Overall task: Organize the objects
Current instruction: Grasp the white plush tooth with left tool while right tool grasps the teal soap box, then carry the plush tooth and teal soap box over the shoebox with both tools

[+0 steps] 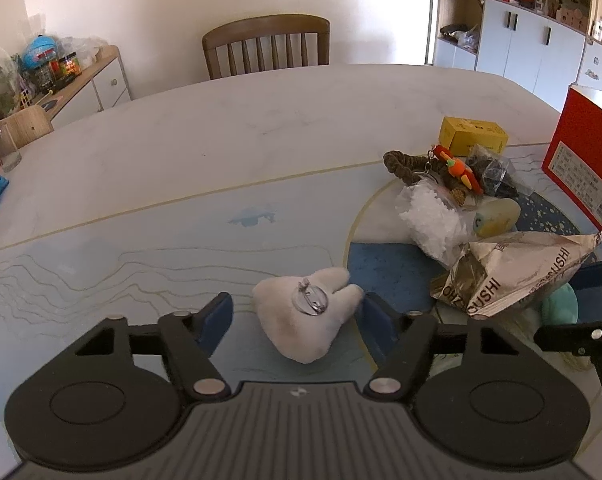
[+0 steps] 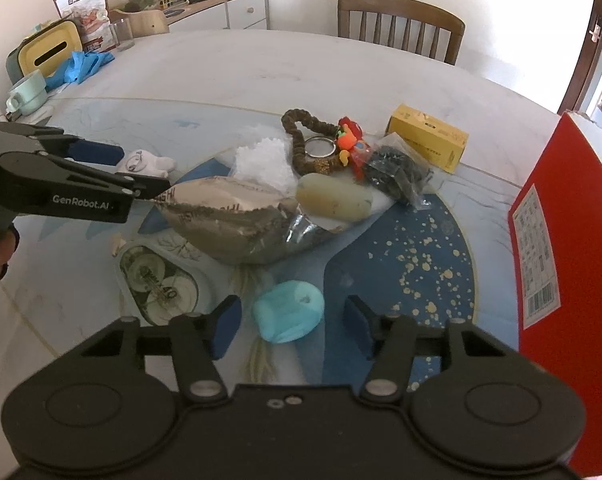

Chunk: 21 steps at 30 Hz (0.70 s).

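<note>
A white plush toy (image 1: pixel 309 320) with a round clear pin on it lies on the table mat between the blue pads of my left gripper (image 1: pixel 297 320). The jaws stand apart, and a gap shows on the toy's left side. In the right wrist view the same gripper (image 2: pixel 121 172) reaches in from the left around the toy (image 2: pixel 149 162). A soft teal lump (image 2: pixel 289 316) lies between the fingers of my right gripper (image 2: pixel 293 328), with free space on both sides. The teal lump (image 1: pixel 561 308) also peeks out at the left wrist view's right edge.
Behind the teal lump lies a pile: a silvery snack bag (image 2: pixel 229 220), a clear bag of white bits (image 2: pixel 265 160), a pale oblong piece (image 2: pixel 333 200), a brown braided loop (image 2: pixel 301 136) and a yellow box (image 2: pixel 429 140). A red box (image 2: pixel 561 240) stands right.
</note>
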{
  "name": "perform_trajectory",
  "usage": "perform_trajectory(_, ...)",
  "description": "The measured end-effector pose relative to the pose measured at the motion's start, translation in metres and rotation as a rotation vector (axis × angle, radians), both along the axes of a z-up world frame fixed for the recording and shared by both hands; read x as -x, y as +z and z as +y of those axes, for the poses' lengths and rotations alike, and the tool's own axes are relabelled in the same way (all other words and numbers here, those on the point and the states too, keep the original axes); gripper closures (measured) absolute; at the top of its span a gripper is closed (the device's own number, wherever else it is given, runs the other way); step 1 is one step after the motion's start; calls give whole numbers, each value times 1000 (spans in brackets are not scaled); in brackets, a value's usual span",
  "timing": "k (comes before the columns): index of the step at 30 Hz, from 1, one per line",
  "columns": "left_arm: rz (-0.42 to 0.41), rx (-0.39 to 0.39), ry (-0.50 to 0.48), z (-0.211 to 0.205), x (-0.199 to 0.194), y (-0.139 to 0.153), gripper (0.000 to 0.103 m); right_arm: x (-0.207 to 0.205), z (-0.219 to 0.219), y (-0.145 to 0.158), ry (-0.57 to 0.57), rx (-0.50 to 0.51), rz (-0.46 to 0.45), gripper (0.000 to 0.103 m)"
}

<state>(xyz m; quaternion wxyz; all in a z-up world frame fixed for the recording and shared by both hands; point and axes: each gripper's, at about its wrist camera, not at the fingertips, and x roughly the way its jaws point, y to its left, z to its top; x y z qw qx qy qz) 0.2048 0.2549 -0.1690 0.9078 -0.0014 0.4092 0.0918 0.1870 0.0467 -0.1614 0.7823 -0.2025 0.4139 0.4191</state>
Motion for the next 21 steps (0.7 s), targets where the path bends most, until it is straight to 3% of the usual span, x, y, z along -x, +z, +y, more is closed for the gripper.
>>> perform_trajectory(6, -13, -29, -6, -6, 4, 2, 45, -1, -1, 1, -1, 1, -4, 65)
perform_trajectory(21, -12, -33, 40, -9, 20, 28, 49, 7, -27, 30, -34, -70, 6, 66)
